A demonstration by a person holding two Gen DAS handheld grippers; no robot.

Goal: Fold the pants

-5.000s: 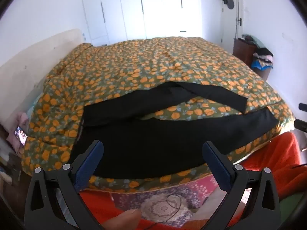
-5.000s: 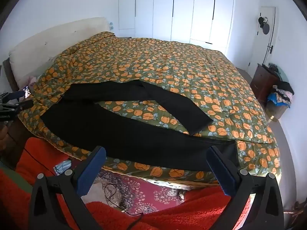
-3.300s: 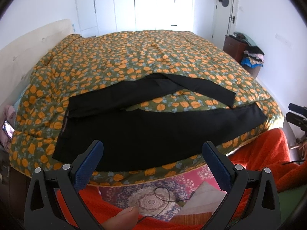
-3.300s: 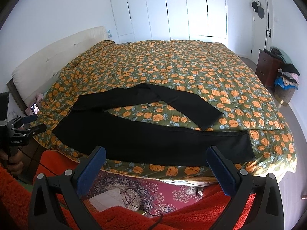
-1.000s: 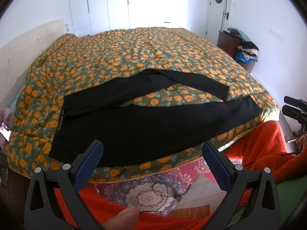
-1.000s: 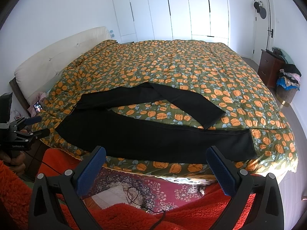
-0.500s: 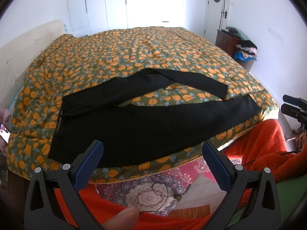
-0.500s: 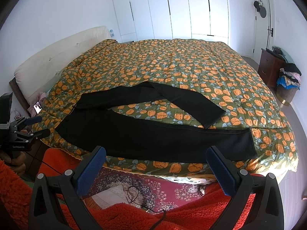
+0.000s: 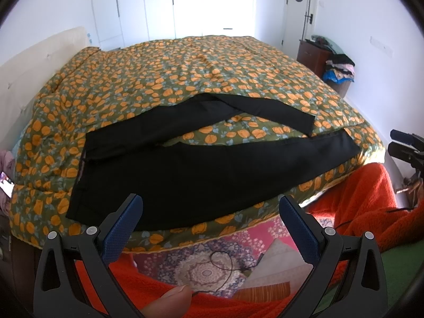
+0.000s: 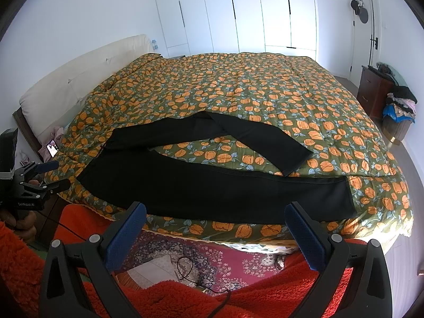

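Black pants (image 9: 201,164) lie spread on the bed's near side, waistband to the left. The near leg runs straight along the bed edge. The far leg bends back on itself, its cuff pointing right. They also show in the right wrist view (image 10: 212,182). My left gripper (image 9: 210,209) is open and empty, held back from the bed, level with the waist half. My right gripper (image 10: 214,214) is open and empty, held back from the bed, facing the near leg. The left gripper also shows at the left of the right wrist view (image 10: 42,175).
The bed has an orange-flowered green quilt (image 10: 265,87) and a cream headboard (image 10: 79,79) on the left. A patterned rug (image 9: 201,262) with paper and a cable lies below. A dresser with piled clothes (image 10: 397,100) stands at the right. White wardrobes (image 10: 251,13) line the far wall.
Both grippers have drifted only slightly before the bed. The pants lie as before, and both grippers stay open.
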